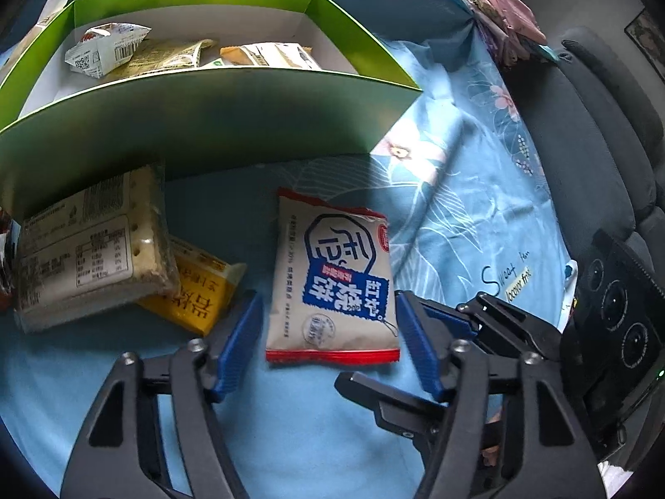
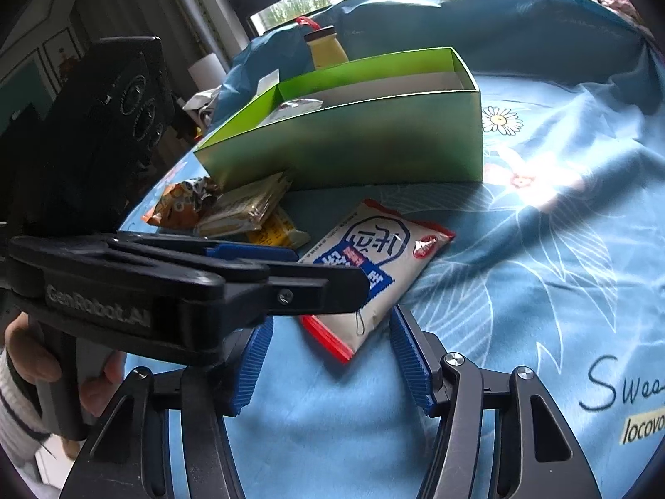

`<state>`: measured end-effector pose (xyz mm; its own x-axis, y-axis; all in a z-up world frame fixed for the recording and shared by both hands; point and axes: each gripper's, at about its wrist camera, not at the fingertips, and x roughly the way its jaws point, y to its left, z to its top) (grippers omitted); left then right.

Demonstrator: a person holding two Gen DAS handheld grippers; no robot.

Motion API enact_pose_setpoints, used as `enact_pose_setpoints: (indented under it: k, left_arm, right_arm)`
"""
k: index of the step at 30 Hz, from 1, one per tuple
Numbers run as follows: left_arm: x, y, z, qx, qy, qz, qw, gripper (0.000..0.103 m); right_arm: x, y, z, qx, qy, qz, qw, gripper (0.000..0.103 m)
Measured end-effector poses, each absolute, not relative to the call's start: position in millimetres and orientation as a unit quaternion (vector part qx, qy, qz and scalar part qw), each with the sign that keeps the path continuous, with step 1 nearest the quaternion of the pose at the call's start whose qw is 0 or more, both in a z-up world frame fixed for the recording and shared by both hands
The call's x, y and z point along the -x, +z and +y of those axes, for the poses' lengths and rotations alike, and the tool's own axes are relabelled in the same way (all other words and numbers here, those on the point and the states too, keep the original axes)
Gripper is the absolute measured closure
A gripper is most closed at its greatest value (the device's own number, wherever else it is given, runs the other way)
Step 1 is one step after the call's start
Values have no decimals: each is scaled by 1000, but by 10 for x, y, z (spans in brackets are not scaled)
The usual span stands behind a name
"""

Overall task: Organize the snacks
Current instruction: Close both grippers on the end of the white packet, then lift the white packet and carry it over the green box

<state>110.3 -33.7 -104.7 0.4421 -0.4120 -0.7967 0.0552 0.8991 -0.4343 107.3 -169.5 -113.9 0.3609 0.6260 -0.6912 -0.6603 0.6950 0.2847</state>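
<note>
A white snack packet with blue and red print lies flat on the blue flowered cloth, in front of the green box. My left gripper straddles the packet's near end. Its blue pads stand close beside both long edges, with no firm press showing. In the right wrist view the same packet has its red-edged corner between the pads of my right gripper, which is open and apart from it. The left gripper reaches in from the left over the packet.
A clear cracker pack lies on a yellow packet against the box's front wall, beside an orange packet. Several snacks are in the green box. A yellow bottle stands behind it. A hand holds the left handle.
</note>
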Motion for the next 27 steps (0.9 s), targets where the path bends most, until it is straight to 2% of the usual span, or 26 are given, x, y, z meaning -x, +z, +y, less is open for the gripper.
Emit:
enact_pose_setpoints:
  k: [3, 5, 11, 19, 22, 27]
  left_arm:
    - [-1139, -1064, -295, 176, -133, 516, 827, 60]
    - [-1146, -1066, -286, 172, -130, 519, 827, 62]
    - [-1150, -1059, -329, 154, -129, 518, 831, 62]
    - [-1076, -1018, -352, 150, -126, 512, 836, 62]
    - [-1011, -977, -363, 150, -128, 508, 838, 63]
    - [-890, -859, -390, 148, -130, 496, 845, 63]
  right_arm:
    - [-1132, -1148, -1684, 20, 389, 410, 825, 47]
    - [-1160, -1150, -1684, 17, 388, 411, 825, 50]
    - [-1143, -1157, -1671, 48, 374, 406, 832, 65]
    - [-1078, -1129, -1712, 61, 372, 401, 835, 77]
    - [-1046, -1116, -1743, 55, 372, 401, 836, 80]
    - [-968, -1058, -1767, 52, 371, 395, 839, 80]
